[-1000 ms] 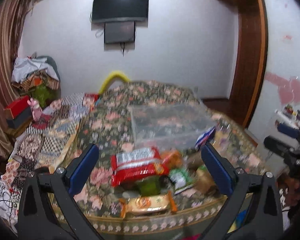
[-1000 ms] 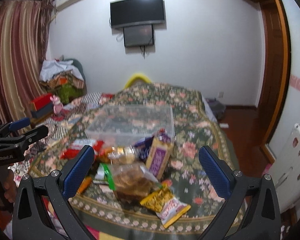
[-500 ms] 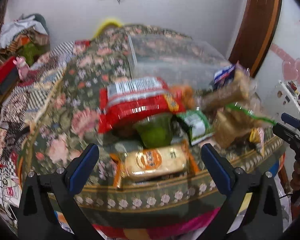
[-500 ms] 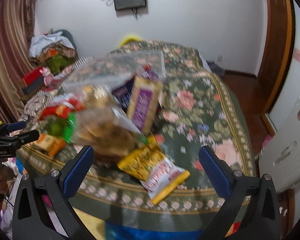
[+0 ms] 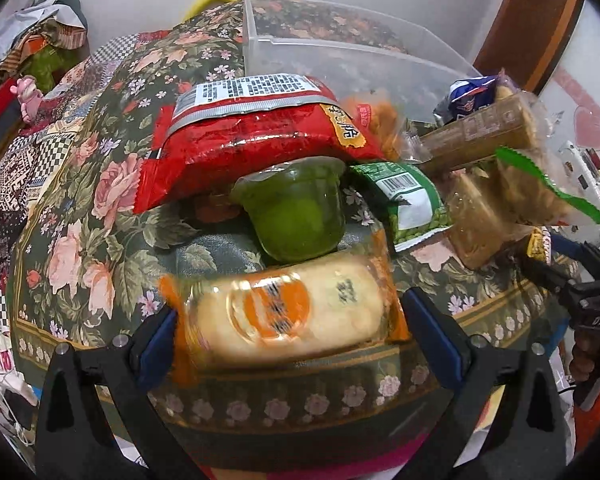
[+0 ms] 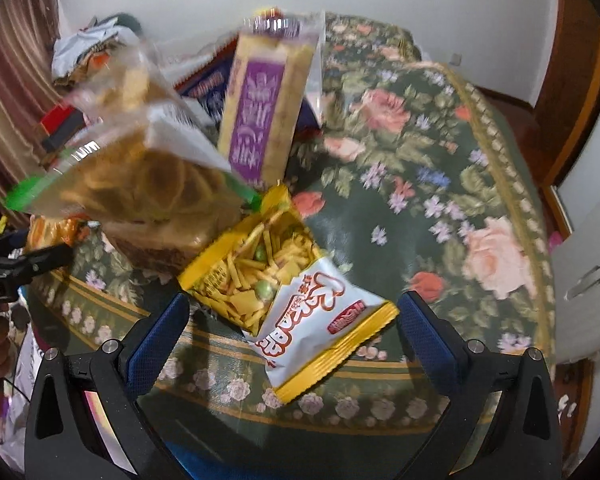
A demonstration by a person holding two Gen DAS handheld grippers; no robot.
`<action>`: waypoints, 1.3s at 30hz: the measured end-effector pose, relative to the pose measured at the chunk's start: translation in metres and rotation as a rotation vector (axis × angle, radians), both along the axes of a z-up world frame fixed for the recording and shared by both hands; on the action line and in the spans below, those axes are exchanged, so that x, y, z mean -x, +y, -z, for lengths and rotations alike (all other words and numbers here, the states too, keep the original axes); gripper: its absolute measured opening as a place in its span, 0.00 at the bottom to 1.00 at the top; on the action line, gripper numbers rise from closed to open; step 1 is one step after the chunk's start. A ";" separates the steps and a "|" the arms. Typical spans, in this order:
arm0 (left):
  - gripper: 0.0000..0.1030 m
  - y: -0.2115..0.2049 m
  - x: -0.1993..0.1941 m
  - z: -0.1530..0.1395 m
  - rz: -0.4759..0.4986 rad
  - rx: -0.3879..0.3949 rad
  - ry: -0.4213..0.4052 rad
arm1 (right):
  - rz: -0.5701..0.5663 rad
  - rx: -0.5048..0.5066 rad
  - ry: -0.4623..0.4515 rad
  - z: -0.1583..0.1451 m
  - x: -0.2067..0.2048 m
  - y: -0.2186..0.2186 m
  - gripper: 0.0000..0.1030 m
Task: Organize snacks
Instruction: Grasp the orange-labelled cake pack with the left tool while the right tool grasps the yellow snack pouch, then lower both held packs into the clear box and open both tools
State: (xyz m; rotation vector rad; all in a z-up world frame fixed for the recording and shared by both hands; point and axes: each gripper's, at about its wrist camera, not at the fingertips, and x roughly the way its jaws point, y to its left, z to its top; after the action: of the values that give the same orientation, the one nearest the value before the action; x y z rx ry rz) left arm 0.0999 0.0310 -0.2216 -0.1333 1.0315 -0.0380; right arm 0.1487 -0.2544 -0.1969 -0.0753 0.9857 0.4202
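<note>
2 grippers, both spread wide, nothing gripped yet. Left gripper (image 5: 290,330) straddles the orange-wrapped cracker pack (image 5: 284,314), which lies at the near edge of the floral bedspread (image 5: 80,208). Pack's long axis runs crosswise, fingertip to fingertip, so the ends face the blue pads; closing would likely catch it lengthwise. Left pad looks to touch the wrapper end; right pad just beside it. Right gripper (image 6: 292,326) brackets the yellow-and-white snack bag (image 6: 288,300), lying diagonal, one corner toward the bed edge.

Left is the nearer hand for the cracker pack, right for the bag.

Left view alone shows the clear plastic bin (image 5: 340,52) beyond the pile, apparently empty, plus the green jelly cup (image 5: 296,212) tucked under the red bag (image 5: 252,136). Right view alone shows the purple-labelled pack (image 6: 266,116) standing tilted.
</note>
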 end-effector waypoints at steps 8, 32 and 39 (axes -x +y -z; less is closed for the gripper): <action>0.79 0.005 0.007 -0.005 -0.002 0.007 -0.034 | 0.050 -0.024 -0.020 -0.002 0.005 -0.013 0.60; 0.76 0.019 0.018 -0.096 -0.043 0.043 -0.278 | 0.110 -0.065 -0.238 -0.074 0.011 -0.029 0.54; 0.76 0.019 -0.004 -0.122 -0.046 0.046 -0.338 | 0.062 -0.091 -0.332 -0.103 -0.006 -0.008 0.54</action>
State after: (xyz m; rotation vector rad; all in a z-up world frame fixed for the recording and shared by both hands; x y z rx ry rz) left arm 0.1044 0.0505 -0.0993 -0.1855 0.6905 -0.0407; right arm 0.1543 -0.2627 -0.0941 -0.0306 0.6392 0.3811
